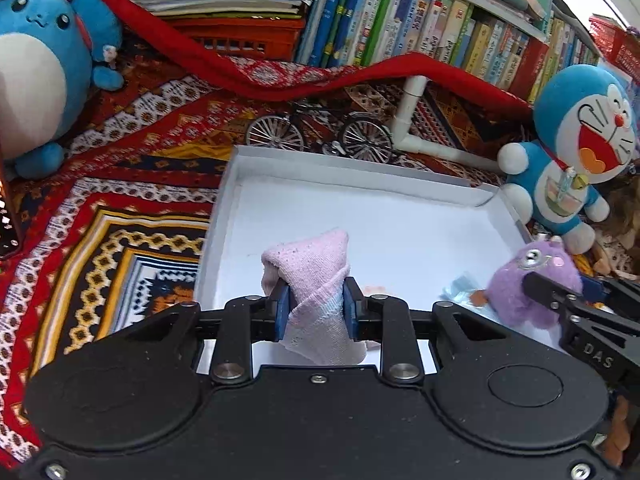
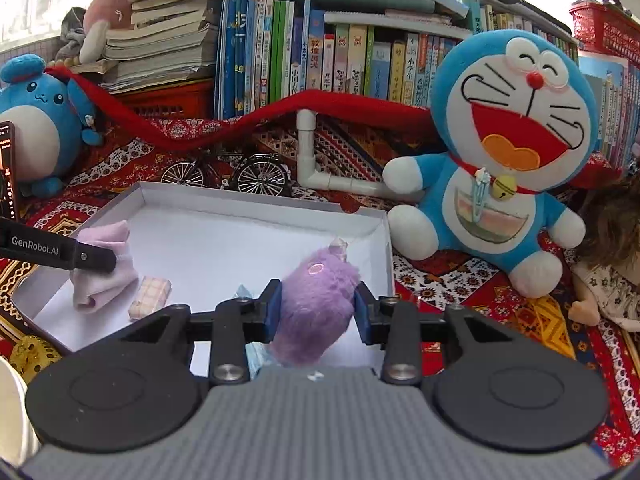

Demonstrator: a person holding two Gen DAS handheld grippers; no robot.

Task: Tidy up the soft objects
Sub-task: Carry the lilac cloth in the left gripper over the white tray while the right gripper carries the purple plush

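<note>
The pink sock (image 1: 316,280) sits clamped in the left gripper (image 1: 316,310) at lower center, over the white box (image 1: 224,208). The right gripper (image 2: 318,306) squeezes the purple plush (image 2: 316,304) at center.

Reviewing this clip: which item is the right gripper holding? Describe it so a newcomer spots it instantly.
Find the white tray on the patterned cloth. Over its right side, the right gripper pinches a fuzzy purple plush. The other held item, a pink sock, is smooth knit.

Knitted pink sock (image 1: 316,280), fuzzy purple plush (image 2: 316,304), matt white cardboard tray (image 2: 248,204).
</note>
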